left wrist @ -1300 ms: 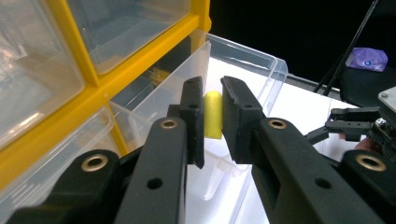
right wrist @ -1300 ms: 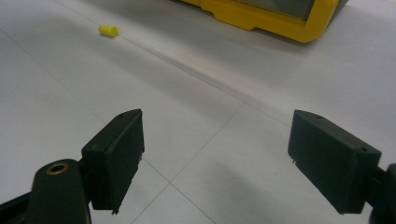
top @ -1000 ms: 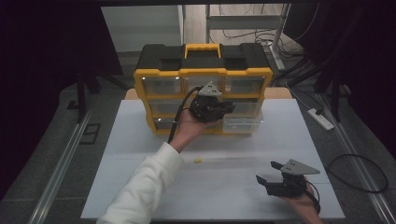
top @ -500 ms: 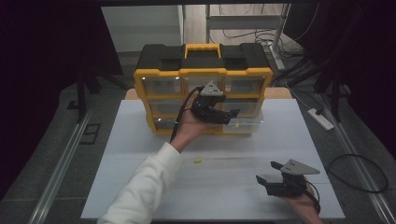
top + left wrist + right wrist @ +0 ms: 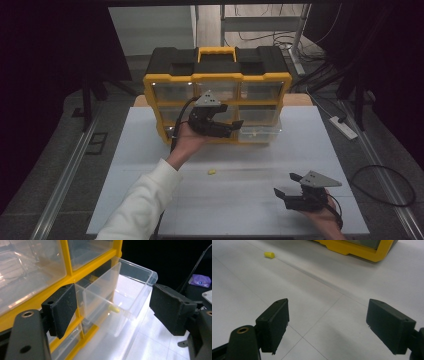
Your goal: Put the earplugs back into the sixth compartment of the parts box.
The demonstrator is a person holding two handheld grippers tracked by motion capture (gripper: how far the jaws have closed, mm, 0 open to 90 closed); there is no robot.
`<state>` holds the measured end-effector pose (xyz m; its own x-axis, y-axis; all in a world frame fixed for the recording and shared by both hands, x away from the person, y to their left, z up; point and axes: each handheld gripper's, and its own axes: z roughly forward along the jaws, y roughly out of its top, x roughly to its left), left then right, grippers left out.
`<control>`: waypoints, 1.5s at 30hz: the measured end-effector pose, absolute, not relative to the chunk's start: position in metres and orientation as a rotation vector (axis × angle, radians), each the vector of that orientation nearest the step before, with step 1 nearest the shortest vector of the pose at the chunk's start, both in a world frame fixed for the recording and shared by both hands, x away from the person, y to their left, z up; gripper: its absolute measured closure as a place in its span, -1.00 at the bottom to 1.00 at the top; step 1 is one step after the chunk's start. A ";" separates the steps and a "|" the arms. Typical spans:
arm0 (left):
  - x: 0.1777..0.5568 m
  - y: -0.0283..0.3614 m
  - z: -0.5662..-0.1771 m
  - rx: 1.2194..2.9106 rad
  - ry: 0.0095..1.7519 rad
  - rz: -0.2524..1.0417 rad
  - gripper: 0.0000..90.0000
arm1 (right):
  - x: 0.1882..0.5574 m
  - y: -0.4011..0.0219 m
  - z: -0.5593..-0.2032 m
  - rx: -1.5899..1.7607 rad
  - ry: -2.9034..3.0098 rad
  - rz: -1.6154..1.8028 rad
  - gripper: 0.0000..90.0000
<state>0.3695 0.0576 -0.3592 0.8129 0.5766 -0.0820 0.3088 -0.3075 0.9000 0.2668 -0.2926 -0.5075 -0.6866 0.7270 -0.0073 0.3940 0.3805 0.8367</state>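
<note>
Clear drawer (image 5: 117,295) pulled out of yellow organizer (image 5: 220,80), long axis toward you | sits between your left gripper (image 5: 112,307) jaws, untouched | jaws just opened, spread | right gripper (image 5: 328,325) spread, nothing held

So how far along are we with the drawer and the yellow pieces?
Done: the clear drawer is pulled out with one yellow piece inside. In hand: nothing; the left gripper has just opened beside the drawer. Left: the yellow piece on the table, with the open right gripper nearby.
</note>
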 end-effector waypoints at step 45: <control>0.327 0.099 -0.420 2.072 0.692 0.289 -0.55 | 0.267 -0.292 -0.507 0.963 2.271 1.214 -0.58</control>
